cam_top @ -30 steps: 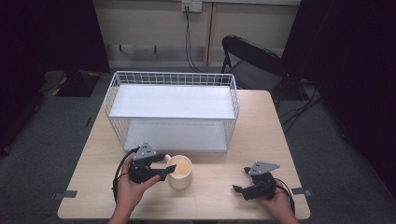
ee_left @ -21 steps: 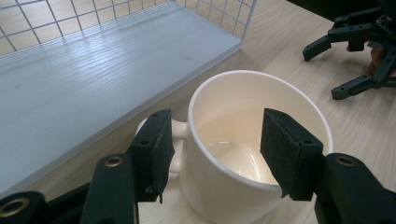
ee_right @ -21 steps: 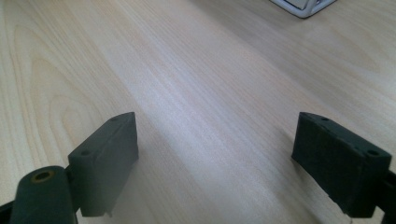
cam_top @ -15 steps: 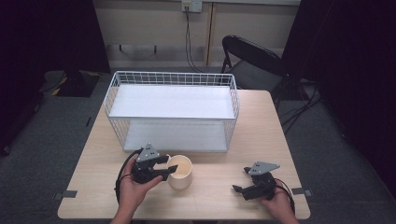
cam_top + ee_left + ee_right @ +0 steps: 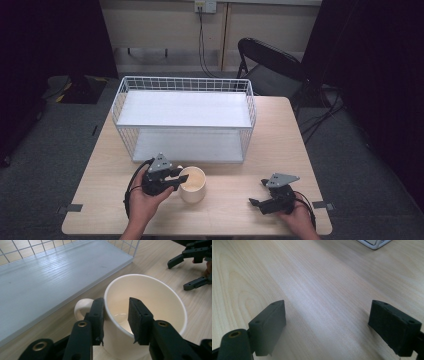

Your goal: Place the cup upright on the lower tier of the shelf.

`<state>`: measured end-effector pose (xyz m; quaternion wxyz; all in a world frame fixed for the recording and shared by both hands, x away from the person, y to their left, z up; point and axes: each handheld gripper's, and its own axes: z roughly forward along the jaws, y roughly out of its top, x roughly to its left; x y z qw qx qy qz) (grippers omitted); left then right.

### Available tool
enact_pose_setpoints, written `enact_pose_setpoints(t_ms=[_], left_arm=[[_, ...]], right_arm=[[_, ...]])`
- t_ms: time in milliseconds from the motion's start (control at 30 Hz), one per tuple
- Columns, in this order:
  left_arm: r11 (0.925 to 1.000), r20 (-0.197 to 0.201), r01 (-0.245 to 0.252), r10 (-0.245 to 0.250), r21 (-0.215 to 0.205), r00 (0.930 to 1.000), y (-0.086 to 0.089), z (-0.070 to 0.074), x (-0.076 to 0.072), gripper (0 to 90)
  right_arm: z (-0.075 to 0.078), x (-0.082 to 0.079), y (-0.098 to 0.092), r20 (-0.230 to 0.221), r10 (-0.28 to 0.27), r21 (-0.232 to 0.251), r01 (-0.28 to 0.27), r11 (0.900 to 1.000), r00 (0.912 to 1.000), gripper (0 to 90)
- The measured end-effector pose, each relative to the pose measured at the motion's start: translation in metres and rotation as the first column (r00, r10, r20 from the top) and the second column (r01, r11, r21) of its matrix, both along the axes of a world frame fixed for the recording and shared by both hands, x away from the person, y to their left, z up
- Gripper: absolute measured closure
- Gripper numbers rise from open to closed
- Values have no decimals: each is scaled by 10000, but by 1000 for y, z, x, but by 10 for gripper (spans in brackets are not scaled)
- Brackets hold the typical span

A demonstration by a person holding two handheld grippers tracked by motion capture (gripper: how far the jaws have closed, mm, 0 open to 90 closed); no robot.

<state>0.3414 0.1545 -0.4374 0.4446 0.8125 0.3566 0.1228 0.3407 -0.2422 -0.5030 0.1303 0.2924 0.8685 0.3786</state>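
Note:
A cream mug (image 5: 192,184) stands on the wooden table (image 5: 280,135) in front of the wire basket. My left gripper (image 5: 176,179) reaches its rim from the left, beside the handle (image 5: 82,307). In the left gripper view one pad (image 5: 98,315) lies against the outside of the mug (image 5: 150,297) wall, while the other hangs inside the cup, a little off the wall. Its jaws have just been closing with the wall between them. My right gripper (image 5: 256,193) rests low over bare wood at the front right, its pads (image 5: 270,322) wide apart and nothing between them.
A white wire basket (image 5: 185,82) with a white floor board (image 5: 50,277) takes up the table's middle and back. A black folding chair (image 5: 270,60) stands behind the far right corner. The right gripper (image 5: 178,276) lies to the mug's right.
The left gripper's jaws have narrowed around the mug's wall. Both hands and the mug stay where they were.

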Motion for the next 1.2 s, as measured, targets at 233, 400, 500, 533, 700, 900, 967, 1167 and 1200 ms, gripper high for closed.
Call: enact_pose_setpoints(t_ms=[233, 400, 500, 533, 700, 900, 967, 1167, 1200], left_arm=[[9994, -252, 1, 7, 332, 9997, -7, -8, 4, 763], [9988, -234, 11, 1, 497, 9997, -8, -6, 5, 795], [9980, -127, -42, 50, 636, 9999, -8, -6, 4, 803], [9974, -85, -121, 127, 710, 9999, -7, -6, 4, 810], [9977, -306, -211, 231, 649, 9993, -5, -5, 3, 816], [9977, -475, -458, 482, 495, 9977, -2, -2, 3, 816], [9978, -448, -529, 547, 400, 9975, -1, 0, 4, 816], [9968, -440, -759, 770, 265, 9961, 6, 5, 5, 817], [9963, -429, -809, 821, 287, 9957, 7, 6, 6, 817]], right_arm=[[0, 0, 0, 2, -1, -3, 1, 10000, 10000, 136], [0, 0, 0, 1, 1, -4, -1, 10000, 10000, 136], [0, 0, 0, 2, 0, -4, 0, 10000, 10000, 136], [0, 0, 0, -1, 0, -1, 0, 10000, 10000, 136], [0, 0, 0, 0, 1, -2, -1, 10000, 10000, 136], [0, 0, 0, -4, -1, -2, 1, 10000, 10000, 136], [0, 0, 0, -3, 0, -2, 0, 10000, 10000, 136], [0, 0, 0, -4, 0, -3, 0, 10000, 10000, 136], [0, 0, 0, -1, -1, -2, 1, 10000, 10000, 136]])
